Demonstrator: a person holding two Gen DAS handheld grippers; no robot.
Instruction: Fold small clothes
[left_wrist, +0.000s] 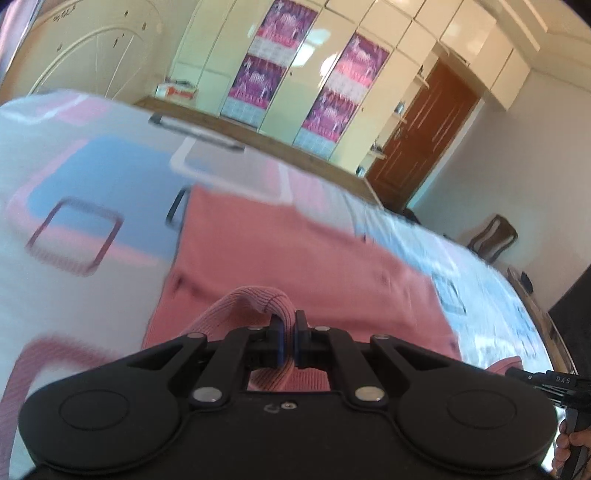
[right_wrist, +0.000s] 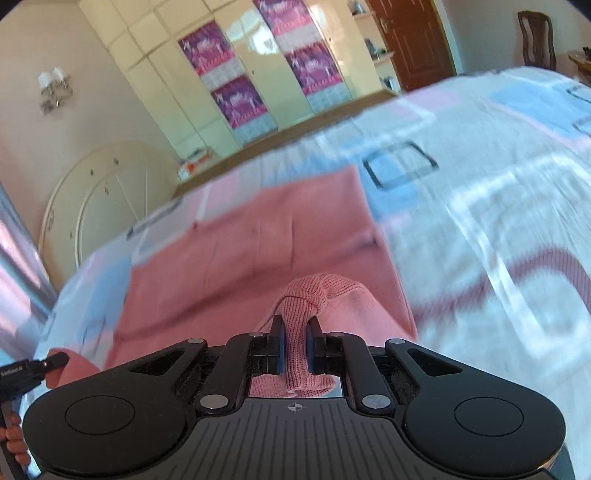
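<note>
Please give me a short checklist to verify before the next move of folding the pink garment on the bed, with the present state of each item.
1. Left gripper shut on the pink garment: ok.
2. Right gripper shut on the same garment, knit bunched between its pads: ok.
3. Both grips at the garment's near edge: ok.
4. Rest of the garment lies flat on the bedsheet: cannot tell, picture blurred.
5. Bedsheet beyond the garment free of other things for the fold: ok.
6. Grips level with each other: cannot tell.

Pink garment (left_wrist: 295, 243) on patterned bed (left_wrist: 92, 155)
</note>
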